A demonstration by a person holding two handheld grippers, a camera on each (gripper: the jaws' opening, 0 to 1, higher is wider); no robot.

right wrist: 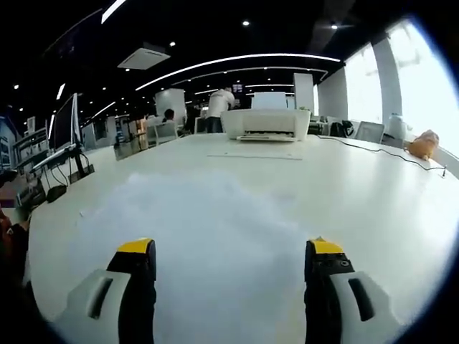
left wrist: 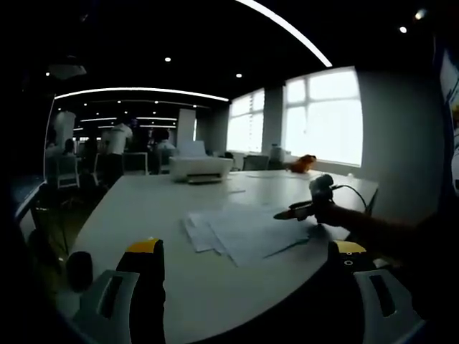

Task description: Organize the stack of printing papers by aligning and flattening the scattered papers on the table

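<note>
Left gripper [left wrist: 247, 254]: jaws wide apart, yellow-tipped, nothing between them, raised over the near edge of the table [left wrist: 143, 208].

Papers [left wrist: 240, 231]: a loose, fanned pile of white sheets lying flat on the table just ahead of the left gripper, edges out of line (corners stick out toward the near side). In the right gripper view the papers [right wrist: 186, 222] spread as a blurred pale patch just beyond the jaws.

Right gripper [right wrist: 229, 261]: jaws wide apart, empty, low over the table [right wrist: 387, 201] with the papers directly in front. In the left gripper view the right gripper [left wrist: 297, 212] reaches in from the right, its tips at the far right edge of the pile; whether they touch the sheets cannot be told.

Printer [left wrist: 200, 167]: white, on the far end of the table, well apart from the pile; also seen at [right wrist: 267, 123], with a single sheet [right wrist: 251, 156] flat in front of it.

Cable [right wrist: 387, 154]: dark, running along the table's right side.

Orange object [right wrist: 422, 143]: at the far right edge, by the windows [left wrist: 323, 115].

Monitor [right wrist: 68, 129]: on the left side.

People [left wrist: 115, 140]: standing in the background beyond the table.
</note>
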